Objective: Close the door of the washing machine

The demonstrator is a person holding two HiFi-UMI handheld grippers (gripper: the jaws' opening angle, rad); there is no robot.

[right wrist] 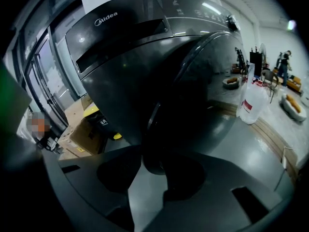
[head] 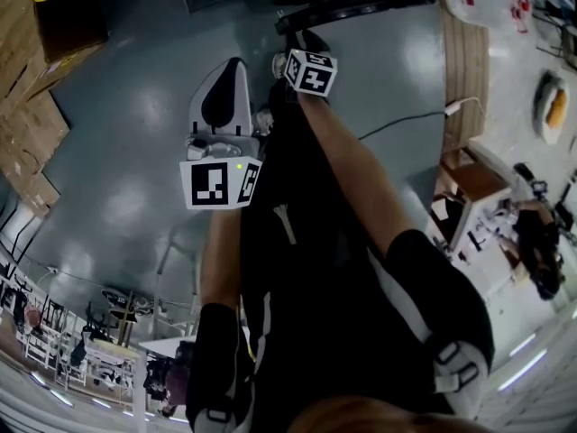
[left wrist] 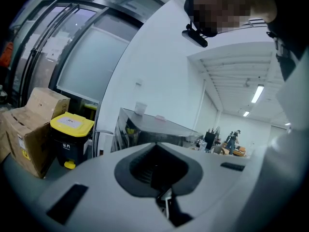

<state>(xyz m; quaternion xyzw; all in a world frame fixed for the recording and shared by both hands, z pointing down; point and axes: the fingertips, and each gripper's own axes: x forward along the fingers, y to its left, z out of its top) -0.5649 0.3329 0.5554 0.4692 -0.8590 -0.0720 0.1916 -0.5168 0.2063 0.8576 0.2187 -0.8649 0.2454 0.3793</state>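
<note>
A dark Midea washing machine [right wrist: 130, 37] fills the right gripper view, its round door [right wrist: 207, 86] standing ajar, swung out toward me. My right gripper [right wrist: 149, 163] is open and angled down. The door's dark lower rim [right wrist: 152, 129] sits just ahead of the gap between its jaws; whether it touches them I cannot tell. In the head view the right gripper [head: 302, 48] reaches toward the dark machine [head: 352, 7] at the top. My left gripper [head: 224, 88] hangs back to the left. Its jaws are shut on nothing, and the left gripper [left wrist: 157, 151] points away at the room.
Cardboard boxes [left wrist: 29, 124] and a black bin with a yellow lid [left wrist: 71, 134] stand left of the machine. A white bag [right wrist: 253, 105] sits on the grey floor to its right. A cable [head: 406, 120] and a small wooden table [head: 469, 188] lie at the right.
</note>
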